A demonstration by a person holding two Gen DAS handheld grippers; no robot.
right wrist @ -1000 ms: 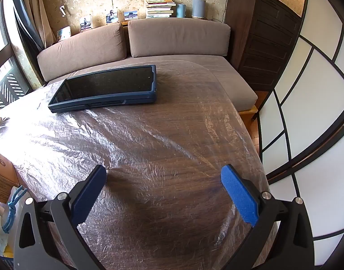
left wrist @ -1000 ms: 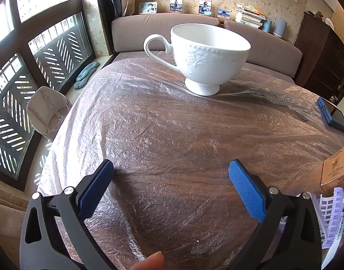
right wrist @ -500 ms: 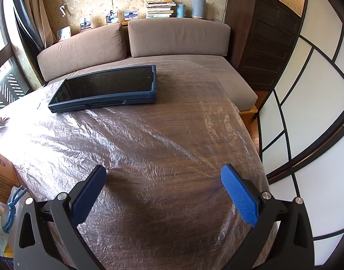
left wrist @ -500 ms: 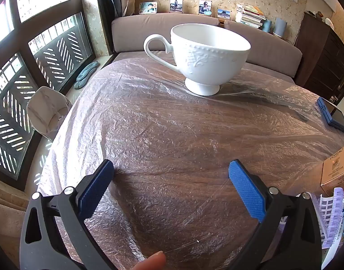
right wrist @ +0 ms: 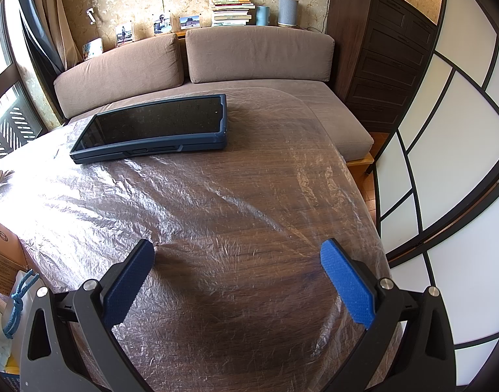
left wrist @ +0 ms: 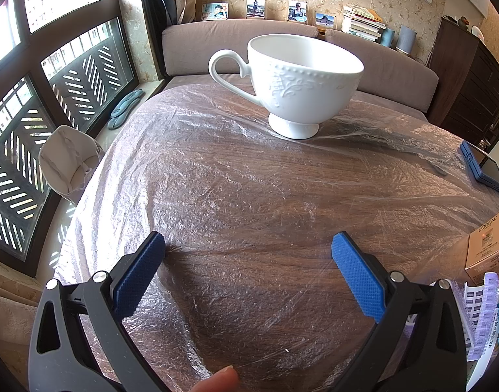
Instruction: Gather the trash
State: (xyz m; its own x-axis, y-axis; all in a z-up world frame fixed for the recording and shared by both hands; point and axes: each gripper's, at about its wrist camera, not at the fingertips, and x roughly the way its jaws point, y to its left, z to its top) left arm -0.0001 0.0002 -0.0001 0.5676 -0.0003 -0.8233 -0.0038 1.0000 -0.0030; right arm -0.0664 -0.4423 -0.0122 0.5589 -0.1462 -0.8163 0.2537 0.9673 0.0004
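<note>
I judge I'm at the very start, picking a first target, and nothing is gathered yet. The likely trash sits between the two views: a gold carton (left wrist: 489, 245) at the table's near edge and, just beside it, printed paper packaging (left wrist: 481, 313), with a crumpled bag with blue string (right wrist: 16, 297) showing at the left edge of the right view. To do this well I'd turn a gripper toward that cluster, come in low over the plastic sheet (left wrist: 236, 179) without snagging it, and pinch the light paper first. The white teacup (left wrist: 301, 81) and the tablet (right wrist: 151, 127) are surely not rubbish (I'd steer well clear of both).

My left gripper (left wrist: 248, 248) is spread wide, holding nothing, hovering just over the sheet well short of the cup. My right gripper (right wrist: 236, 254) is equally wide and empty, well short of the tablet
</note>
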